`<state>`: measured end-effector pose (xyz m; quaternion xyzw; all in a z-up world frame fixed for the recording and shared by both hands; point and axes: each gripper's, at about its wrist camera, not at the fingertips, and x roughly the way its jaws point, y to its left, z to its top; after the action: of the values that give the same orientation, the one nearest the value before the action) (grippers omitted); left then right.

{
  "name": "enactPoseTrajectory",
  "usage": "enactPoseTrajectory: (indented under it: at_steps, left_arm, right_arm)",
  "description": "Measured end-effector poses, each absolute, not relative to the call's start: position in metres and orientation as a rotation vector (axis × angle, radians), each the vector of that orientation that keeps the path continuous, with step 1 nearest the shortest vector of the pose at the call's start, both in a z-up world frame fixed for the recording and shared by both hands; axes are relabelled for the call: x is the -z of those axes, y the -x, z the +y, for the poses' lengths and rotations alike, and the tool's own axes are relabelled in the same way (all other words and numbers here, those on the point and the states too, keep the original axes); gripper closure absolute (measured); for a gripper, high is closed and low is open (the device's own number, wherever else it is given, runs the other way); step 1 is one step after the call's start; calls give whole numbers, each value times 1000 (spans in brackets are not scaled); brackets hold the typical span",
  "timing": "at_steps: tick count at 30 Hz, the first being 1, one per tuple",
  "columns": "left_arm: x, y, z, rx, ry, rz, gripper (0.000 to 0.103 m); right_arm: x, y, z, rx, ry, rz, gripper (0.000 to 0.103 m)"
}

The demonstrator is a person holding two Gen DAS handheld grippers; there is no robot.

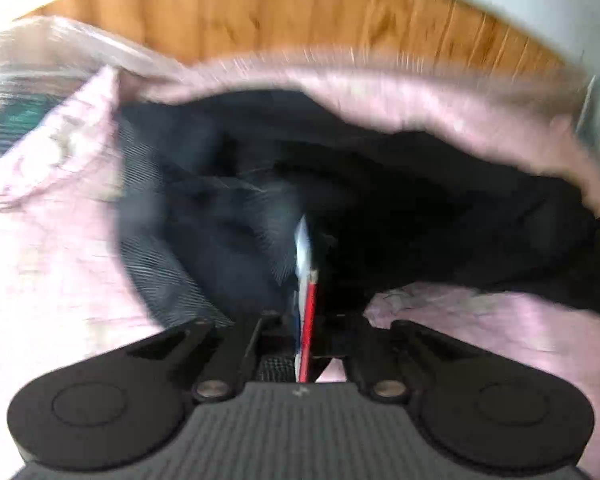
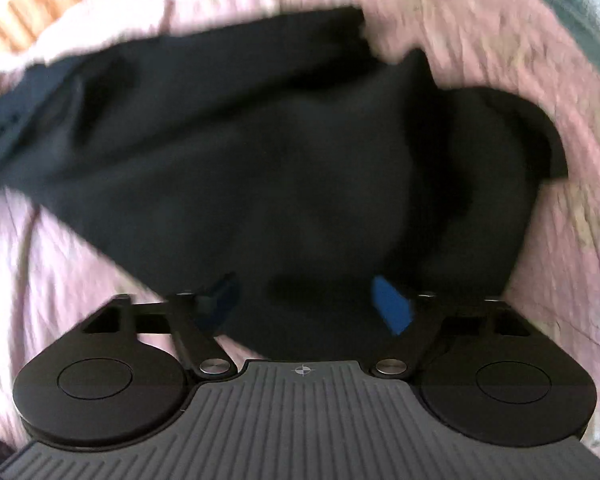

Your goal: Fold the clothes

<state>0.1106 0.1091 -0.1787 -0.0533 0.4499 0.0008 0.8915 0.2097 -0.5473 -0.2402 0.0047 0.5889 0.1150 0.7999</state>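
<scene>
Blur is smearing both views, so fine detail is not readable. Left wrist view: the left gripper (image 1: 306,280) is pointing down into a dark garment (image 1: 380,208), a black or navy piece lying crumpled on a pink sheet (image 1: 40,272). Its jaws are sitting together, the red and white pad faces pressed flat against each other; dark cloth is bunching right around the tips, but whether any of it is pinched between the pads I cannot tell. The garment is filling the centre and right of this view, with a grey ribbed-looking fold (image 1: 160,264) showing at its left edge. The pink sheet is wrapping around it on the left, near right and far side. A wooden headboard (image 1: 280,8) is running across the far side, and crinkled clear plastic (image 1: 28,64) is lying at far left. Right wrist view: the right gripper (image 2: 306,300) is pointing steeply down over the same dark garment (image 2: 280,160), jaws standing apart. The blue pad (image 2: 392,304) on the right finger is showing clearly, the left one is in shadow. Dark fabric is lying between and under the fingers, and the pads are not pressing on it. The garment is spreading from far left to right, pink sheet (image 2: 60,280) all around it.
</scene>
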Motion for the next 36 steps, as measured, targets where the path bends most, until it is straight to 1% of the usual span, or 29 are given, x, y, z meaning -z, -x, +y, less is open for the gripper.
enactPoseTrajectory:
  at_steps: [2,3,5,7,8,9,10,11,12,13,15,17,18,20,21,22,24,25,29,31,33,34,35,36]
  left_arm:
    - [140,-59,152,-31,102,968,99]
    - [132,-37,171,-53,81,1012,99]
    - [135,-4,210,-103,66,1135,99]
    - [154,7,231,-145,60,1232,98]
    - [165,7,233,-147,45,1253,97]
    - [176,5,233,-145,26,1268,92]
    - [182,2,231,-175,19,1267,82]
    - [188,-1,228,-211,15,1261,80]
    - [194,-4,225,-247,10,1256,80]
    - [200,-7,222,-284,5,1250,80]
    - [194,-12,218,-341,52,1190,80]
    - [185,-15,212,-377,91,1140,79]
    - [180,-16,209,-395,94,1125,78]
    - [170,-18,204,-421,96,1118,77]
    - [165,-18,201,-440,91,1109,77]
    - [160,-18,199,-459,85,1099,77]
    - [151,-20,193,-471,102,1079,77]
    - [149,-21,190,-474,112,1065,77]
    - [148,-32,188,-476,115,1081,77]
    - [149,-36,185,-472,130,1088,77]
    - [155,-47,184,-452,136,1092,76]
    - [158,-53,184,-440,138,1094,75]
    - [163,-60,184,-421,142,1098,74]
    - [169,-70,183,-405,138,1105,73]
  right_arm:
    - [239,-203,-560,-282,-31,1308,45]
    - [238,-200,-567,-301,-45,1329,45]
    - [218,-198,-575,-387,-115,1317,45]
    - [195,-198,-582,-483,-194,1289,45]
    - [179,-202,-582,-532,-220,1246,44]
    - [165,-213,-579,-559,-238,1184,33]
    - [153,-226,-577,-574,-255,1120,16]
    - [140,-240,-574,-588,-273,1055,11]
    - [135,-257,-570,-582,-286,1004,10]
    - [141,-280,-566,-526,-279,986,8]
    - [164,-333,-555,-366,-240,976,8]
    - [196,-378,-545,-234,-174,1002,11]
    - [212,-395,-539,-211,-147,1022,16]
    - [243,-423,-526,-194,-101,1063,30]
    - [253,-434,-519,-208,-94,1083,62]
    - [255,-439,-511,-242,-83,1084,90]
    - [245,-447,-491,-324,-26,1049,91]
    - [225,-452,-483,-353,12,988,91]
    - [105,-463,-492,-408,21,643,92]
    - [60,-454,-513,-406,58,511,92]
    - [53,-444,-534,-365,159,474,91]
    - [65,-443,-545,-334,200,503,91]
    - [93,-446,-557,-291,212,577,89]
    - [127,-449,-569,-244,213,664,80]
